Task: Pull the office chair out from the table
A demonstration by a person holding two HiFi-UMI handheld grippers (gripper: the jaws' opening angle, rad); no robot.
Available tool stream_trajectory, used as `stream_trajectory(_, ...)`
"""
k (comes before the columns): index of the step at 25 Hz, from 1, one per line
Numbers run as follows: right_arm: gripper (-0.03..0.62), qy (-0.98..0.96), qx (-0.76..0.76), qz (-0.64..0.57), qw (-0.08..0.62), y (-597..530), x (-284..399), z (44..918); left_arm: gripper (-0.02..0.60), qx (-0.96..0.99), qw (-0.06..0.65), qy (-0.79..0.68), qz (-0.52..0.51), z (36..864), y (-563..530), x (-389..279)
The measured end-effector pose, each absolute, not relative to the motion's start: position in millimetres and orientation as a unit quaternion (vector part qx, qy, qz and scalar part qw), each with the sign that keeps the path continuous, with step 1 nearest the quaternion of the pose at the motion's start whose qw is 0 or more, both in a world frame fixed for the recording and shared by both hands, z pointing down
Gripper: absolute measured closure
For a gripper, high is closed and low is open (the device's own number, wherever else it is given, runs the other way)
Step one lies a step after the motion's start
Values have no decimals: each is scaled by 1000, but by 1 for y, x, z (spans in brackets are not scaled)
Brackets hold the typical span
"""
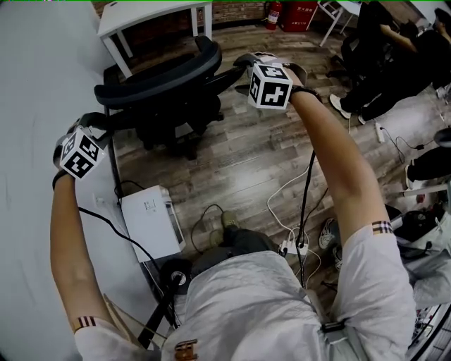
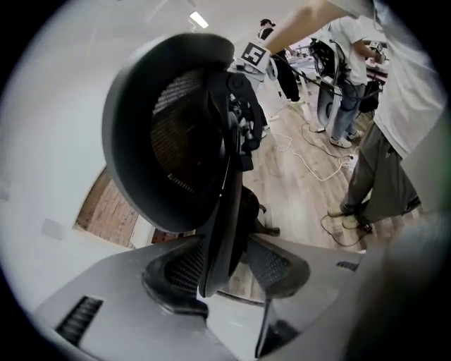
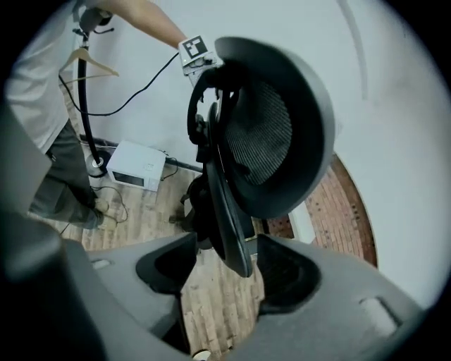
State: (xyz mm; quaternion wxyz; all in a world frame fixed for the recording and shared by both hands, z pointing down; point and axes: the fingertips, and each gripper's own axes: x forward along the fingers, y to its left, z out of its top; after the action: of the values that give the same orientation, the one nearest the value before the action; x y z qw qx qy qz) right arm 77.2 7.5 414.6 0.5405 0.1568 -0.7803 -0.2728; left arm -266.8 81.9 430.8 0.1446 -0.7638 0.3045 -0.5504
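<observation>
The black mesh-backed office chair stands on the wood floor beside the pale table, its backrest turned toward me. My left gripper is at the backrest's left end and my right gripper at its right end. In the left gripper view the backrest fills the frame, and its thin edge hangs between the jaws of the left gripper without being pinched. In the right gripper view the backrest edge likewise stands between the spread jaws of the right gripper, with floor showing beside it.
A white box-like device sits on the floor by the table, with cables and a power strip near my feet. A small white table stands behind the chair. Seated people are at the far right.
</observation>
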Motion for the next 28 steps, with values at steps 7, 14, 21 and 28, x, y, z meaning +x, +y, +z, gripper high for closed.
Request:
stream_trajectory(7,333,-835,225,-242,441,55,67,372,405,-812,130,404,-401,376,119,-234)
stream_trajectory(14,353,-901,265,-197,282,106,61,328,405,-857,101,469,-191,321,172,-161)
stream_trajectory(21,411,-936,257,-156,182,154,57,318,427,-871,51,489,-22,287,206,-100)
stream_trajectory(28,515,-950,269,-117,106,182,47,310,514,-882,35,469,35,279,224,-60)
